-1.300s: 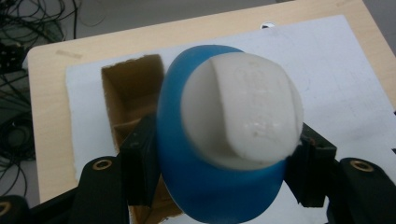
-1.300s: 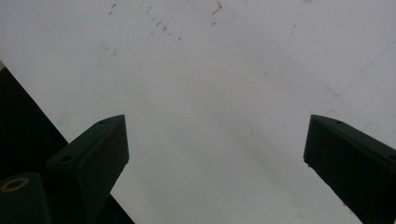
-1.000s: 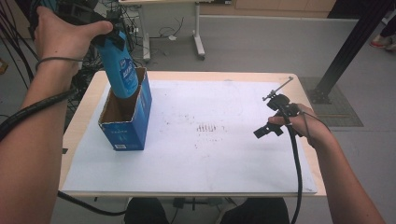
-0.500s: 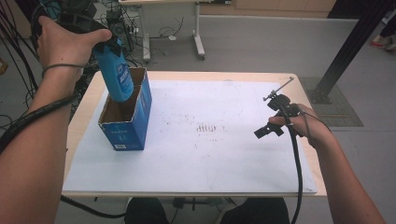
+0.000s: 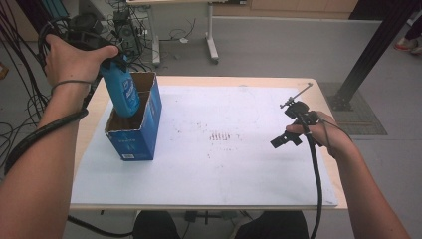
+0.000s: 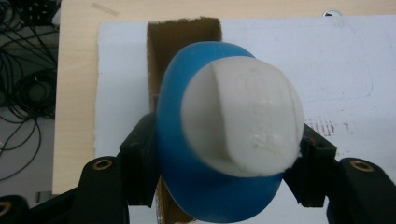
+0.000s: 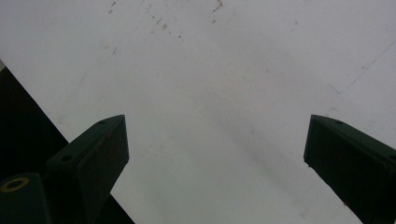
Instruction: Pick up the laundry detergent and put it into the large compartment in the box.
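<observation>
White sheet point(image 5: 214, 164) over a wooden table point(image 5: 234, 79), blue bottle point(image 5: 123, 92) with white cap point(image 6: 243, 123) tilted, base inside the open blue carton point(image 5: 137, 134), left gripper point(image 6: 224, 161) clamping its shoulders, right gripper point(image 7: 215, 154) jaws wide apart, nothing between, above bare sheet near the right edge

**Where the three cameras look**

The high view looks down from above at the whole table point(image 5: 209, 82). The left gripper view sits close behind its jaws, over the blue bottle point(image 6: 219, 140). The right gripper view looks close at the white sheet point(image 7: 224, 93), shared with both others.
</observation>
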Available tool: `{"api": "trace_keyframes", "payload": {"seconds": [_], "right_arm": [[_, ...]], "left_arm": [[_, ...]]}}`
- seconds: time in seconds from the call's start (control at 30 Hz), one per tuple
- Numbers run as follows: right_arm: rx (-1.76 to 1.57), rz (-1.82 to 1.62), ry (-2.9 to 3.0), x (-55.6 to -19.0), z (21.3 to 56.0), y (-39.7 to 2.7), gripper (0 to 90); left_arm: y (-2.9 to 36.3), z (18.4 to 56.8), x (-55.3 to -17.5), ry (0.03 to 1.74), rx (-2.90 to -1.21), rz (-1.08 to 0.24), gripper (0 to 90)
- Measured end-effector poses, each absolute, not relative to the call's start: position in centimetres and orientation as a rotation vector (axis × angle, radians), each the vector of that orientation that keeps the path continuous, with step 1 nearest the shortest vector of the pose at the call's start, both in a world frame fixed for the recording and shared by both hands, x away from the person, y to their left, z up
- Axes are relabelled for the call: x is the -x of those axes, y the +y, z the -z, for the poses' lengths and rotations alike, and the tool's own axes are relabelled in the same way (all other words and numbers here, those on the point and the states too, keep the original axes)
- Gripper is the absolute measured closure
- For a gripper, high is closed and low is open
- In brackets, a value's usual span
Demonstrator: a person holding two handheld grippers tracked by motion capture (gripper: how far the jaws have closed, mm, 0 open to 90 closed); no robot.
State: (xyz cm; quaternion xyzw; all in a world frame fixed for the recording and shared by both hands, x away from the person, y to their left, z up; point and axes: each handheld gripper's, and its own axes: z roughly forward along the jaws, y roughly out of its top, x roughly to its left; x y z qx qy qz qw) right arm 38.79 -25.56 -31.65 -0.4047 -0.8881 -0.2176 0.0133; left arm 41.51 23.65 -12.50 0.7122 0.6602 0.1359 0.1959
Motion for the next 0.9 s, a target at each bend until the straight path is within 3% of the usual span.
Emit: {"api": "trace_keyframes", "payload": {"seconds": [0.9], "right_arm": [[1.261,0.680,-2.766,-38.7,32.0,-25.6,6.5]], "left_arm": [[23.5,18.4,-42.0,1.893,-2.045,-0.309,38.2]]}}
